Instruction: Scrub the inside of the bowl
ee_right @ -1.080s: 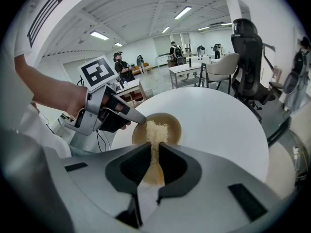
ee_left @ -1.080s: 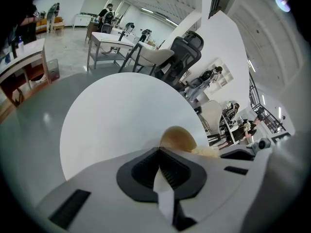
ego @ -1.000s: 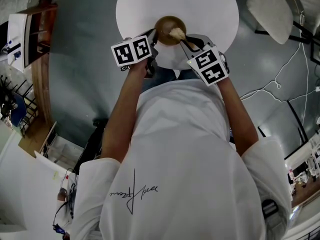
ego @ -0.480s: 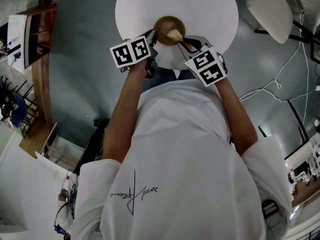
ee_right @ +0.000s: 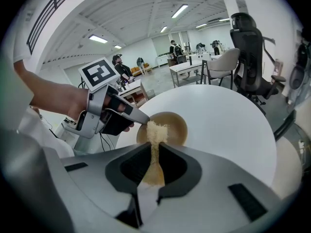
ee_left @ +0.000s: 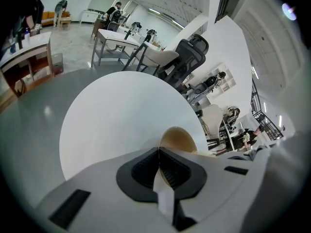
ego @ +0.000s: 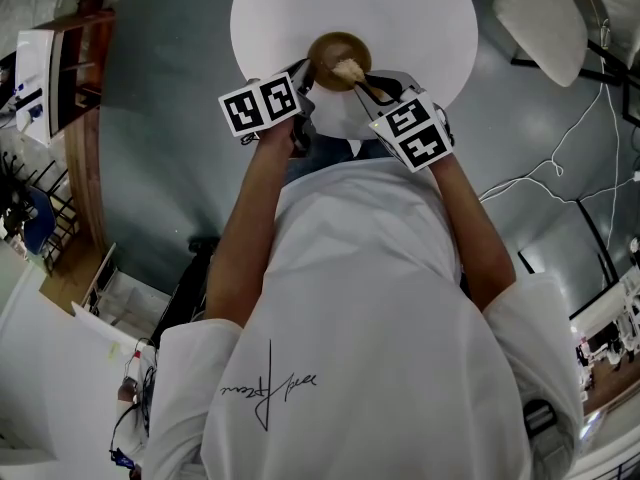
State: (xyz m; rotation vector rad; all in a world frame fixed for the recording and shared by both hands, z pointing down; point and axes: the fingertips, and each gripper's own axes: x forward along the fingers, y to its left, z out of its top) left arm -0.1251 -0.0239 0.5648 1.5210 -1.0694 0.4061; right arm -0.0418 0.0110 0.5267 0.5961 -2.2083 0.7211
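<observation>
Bowl [ego: 338, 56], brown and upright, sits close to the near edge of the round white surface [ego: 410, 13]. The jaws of the left gripper [ego: 308, 76] are closed thin on its near-left rim, likely to steady it against scrubbing. The jaws of the right gripper [ee_right: 156, 160] clamp the handle of a pale bristly brush [ee_right: 156, 131], its head angled down inside the bowl.

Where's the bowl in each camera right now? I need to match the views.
Head view: the bowl sits top centre.
Left gripper view: the bowl is just right of centre, directly behind the jaws.
Right gripper view: the bowl is at centre, just above the jaws.
Shared landmark: the round white table under it.
</observation>
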